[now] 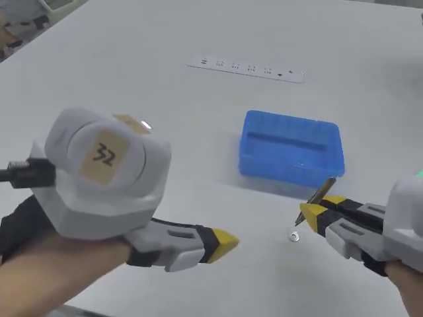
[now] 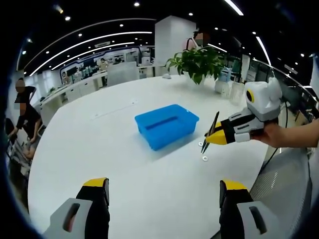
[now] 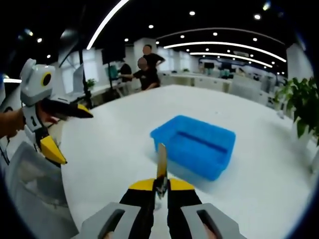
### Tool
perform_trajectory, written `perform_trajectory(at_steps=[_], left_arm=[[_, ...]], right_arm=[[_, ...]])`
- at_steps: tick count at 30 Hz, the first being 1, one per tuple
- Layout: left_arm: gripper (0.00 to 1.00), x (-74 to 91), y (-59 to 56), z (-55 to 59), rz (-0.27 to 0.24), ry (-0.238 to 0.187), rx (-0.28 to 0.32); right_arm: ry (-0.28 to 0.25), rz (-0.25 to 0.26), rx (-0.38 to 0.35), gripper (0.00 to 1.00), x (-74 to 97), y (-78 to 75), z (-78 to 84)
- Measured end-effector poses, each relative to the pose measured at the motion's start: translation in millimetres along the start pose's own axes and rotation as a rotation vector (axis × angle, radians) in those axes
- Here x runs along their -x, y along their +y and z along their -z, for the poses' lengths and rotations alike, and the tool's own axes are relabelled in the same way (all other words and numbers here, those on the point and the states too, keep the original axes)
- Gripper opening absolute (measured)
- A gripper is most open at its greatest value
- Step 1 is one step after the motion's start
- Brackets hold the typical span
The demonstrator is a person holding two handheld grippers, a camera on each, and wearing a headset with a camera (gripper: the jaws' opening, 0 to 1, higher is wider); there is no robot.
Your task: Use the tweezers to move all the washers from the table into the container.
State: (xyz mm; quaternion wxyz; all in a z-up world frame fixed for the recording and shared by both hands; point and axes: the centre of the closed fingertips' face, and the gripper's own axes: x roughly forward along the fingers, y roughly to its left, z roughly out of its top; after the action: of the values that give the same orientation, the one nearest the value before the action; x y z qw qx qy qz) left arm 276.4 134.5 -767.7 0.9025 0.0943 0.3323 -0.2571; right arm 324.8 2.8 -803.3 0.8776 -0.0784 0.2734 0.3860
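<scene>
My left gripper is on the left, above the table. Its jaws stand wide apart with nothing between them, which is clear in the left gripper view. It has no work at this moment.

Further right, the blue container stands on the table. Just in front of it, on my side, a washer lies on the white top. In the left gripper view there seem to be two washers, but they are very small and I am not sure.

At the right, my right gripper has its jaws closed on the tweezers. Their points hang just over the washer and, I think, do not hold it yet.

I cannot see whether any washer is already inside the container. So I judge the task is not finished: at least one washer is left to pick up and carry across.
</scene>
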Motion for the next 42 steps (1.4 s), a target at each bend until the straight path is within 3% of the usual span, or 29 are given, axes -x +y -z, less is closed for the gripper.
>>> perform_trajectory(at_steps=[18, 42], left_arm=[[0.93, 0.1, -0.3, 1.5, 0.001, 0.006, -0.008], [0.92, 1.4, -1.1, 3.8, -0.002, 0.013, -0.008]], right_arm=[[0.024, 0.004, -0.074, 0.05, 0.1, -3.9, 8.2], [0.015, 0.009, -0.025, 0.05, 0.8, -1.3, 9.1]])
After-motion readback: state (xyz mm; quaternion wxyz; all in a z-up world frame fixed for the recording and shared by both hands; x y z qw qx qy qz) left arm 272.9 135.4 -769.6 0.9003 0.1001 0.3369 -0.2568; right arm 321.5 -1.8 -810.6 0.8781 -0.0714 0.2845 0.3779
